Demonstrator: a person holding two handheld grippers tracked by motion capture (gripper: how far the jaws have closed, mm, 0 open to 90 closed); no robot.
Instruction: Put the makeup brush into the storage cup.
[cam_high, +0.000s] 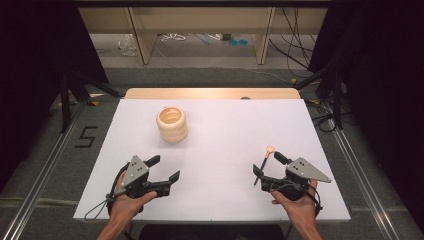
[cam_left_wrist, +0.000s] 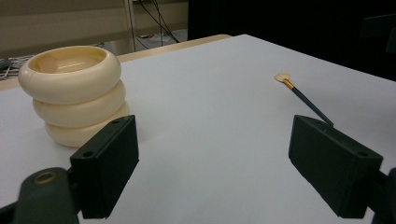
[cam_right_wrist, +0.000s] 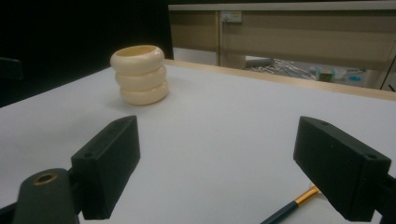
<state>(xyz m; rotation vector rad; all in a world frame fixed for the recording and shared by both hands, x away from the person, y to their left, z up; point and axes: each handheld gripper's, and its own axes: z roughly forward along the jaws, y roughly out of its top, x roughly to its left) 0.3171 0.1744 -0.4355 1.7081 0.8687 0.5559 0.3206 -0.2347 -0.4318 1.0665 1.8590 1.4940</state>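
We are seeing one cream three-ringed ceramic pot (cam_high: 172, 124) standing mid-desk and one dark-handled fan brush (cam_high: 263, 165) lying by our right claw (cam_high: 267, 169); both it and our left claw (cam_high: 164, 168) are gaping wide, holding nothing.

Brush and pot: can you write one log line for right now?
left claw: open, empty | right claw: open, empty | brush: flat on table | pot: upright

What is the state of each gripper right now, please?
Left gripper: open, holding nothing.
Right gripper: open, holding nothing; the brush lies by it.
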